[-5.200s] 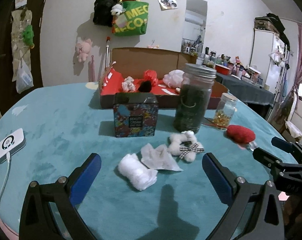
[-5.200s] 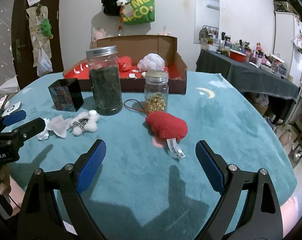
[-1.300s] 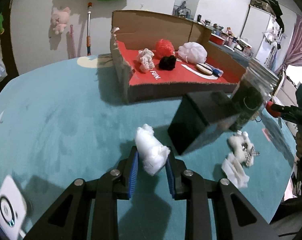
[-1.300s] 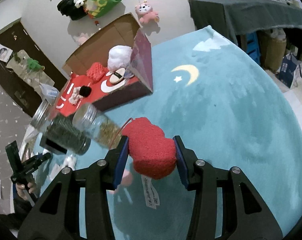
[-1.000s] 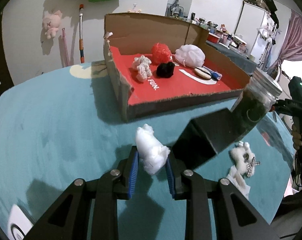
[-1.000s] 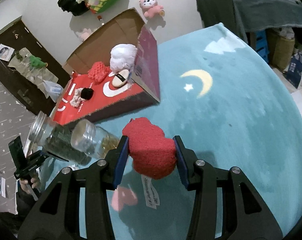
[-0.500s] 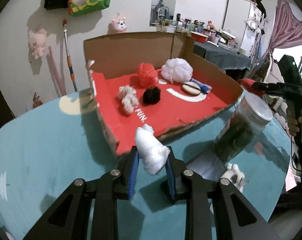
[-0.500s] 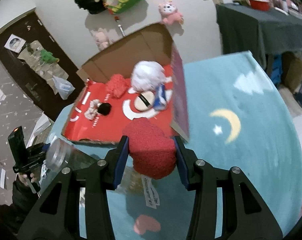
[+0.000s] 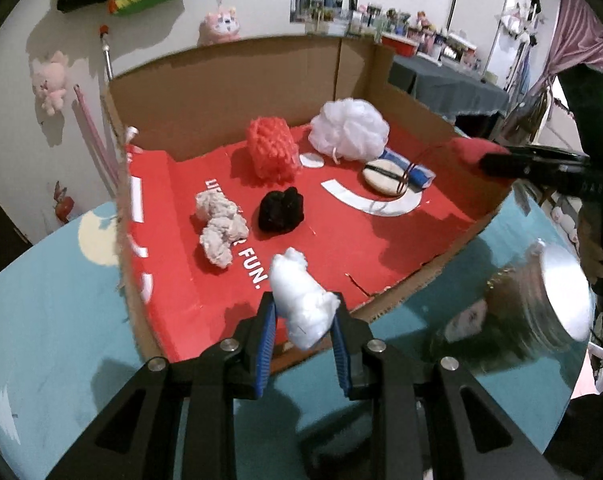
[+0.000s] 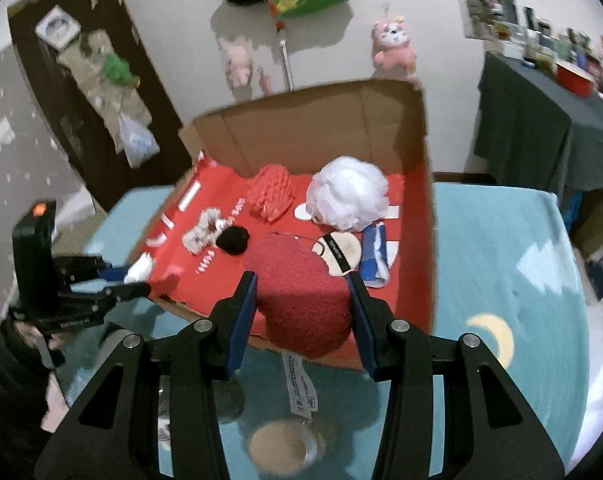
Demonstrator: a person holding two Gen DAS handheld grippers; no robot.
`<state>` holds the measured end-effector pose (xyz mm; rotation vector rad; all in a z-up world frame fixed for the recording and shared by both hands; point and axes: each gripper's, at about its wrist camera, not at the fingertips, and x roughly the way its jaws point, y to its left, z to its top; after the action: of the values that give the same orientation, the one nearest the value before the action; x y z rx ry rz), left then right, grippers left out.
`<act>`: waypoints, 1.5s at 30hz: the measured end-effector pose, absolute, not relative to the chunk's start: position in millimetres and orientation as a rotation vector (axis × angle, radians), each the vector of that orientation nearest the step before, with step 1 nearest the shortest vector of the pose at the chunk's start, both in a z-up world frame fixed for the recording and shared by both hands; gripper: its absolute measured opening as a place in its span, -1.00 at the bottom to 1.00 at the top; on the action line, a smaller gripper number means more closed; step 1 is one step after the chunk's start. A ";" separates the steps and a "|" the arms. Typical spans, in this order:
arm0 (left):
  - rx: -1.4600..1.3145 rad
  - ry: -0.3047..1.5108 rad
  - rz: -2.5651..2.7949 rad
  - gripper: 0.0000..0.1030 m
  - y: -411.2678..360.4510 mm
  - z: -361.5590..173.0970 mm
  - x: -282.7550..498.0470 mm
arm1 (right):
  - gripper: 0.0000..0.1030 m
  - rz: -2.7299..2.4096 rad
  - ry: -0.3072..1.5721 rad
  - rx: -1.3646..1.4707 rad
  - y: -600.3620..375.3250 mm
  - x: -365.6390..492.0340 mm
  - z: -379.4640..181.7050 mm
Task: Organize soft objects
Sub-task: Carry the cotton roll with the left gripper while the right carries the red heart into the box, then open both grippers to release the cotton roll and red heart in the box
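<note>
My left gripper is shut on a white cotton wad and holds it over the front edge of the cardboard box with a red floor. My right gripper is shut on a red plush heart with a white tag, held over the box's front right part. In the box lie a red knitted ball, a white bath pouf, a black pompom, a grey-white fluffy piece and a round puff. The right gripper with the heart shows at the right of the left wrist view.
A dark jar with a metal lid stands on the teal table right of the box front. A second jar lid is below the right gripper. The left gripper also shows in the right wrist view. The box's back flap stands upright.
Both grippers have moved forward and higher, from above the table to above the box's front edge, each still holding its object.
</note>
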<state>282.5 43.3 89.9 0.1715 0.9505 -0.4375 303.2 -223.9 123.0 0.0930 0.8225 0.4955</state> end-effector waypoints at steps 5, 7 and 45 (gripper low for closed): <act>0.215 1.001 -0.426 -0.46 32.7 77.4 300.7 | -0.17 0.502 0.907 -0.090 -200.1 330.0 93.5; 0.227 1.020 -0.420 -0.46 30.3 72.9 306.1 | -0.17 0.511 0.935 -0.139 -196.2 338.1 85.0; 0.293 1.125 -0.370 -0.40 17.7 49.1 338.2 | -0.12 0.563 1.067 -0.460 -170.0 361.5 47.4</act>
<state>338.2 17.7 49.1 0.2928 1.1247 -0.3695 361.5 -170.0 47.4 -0.4605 1.0675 0.5633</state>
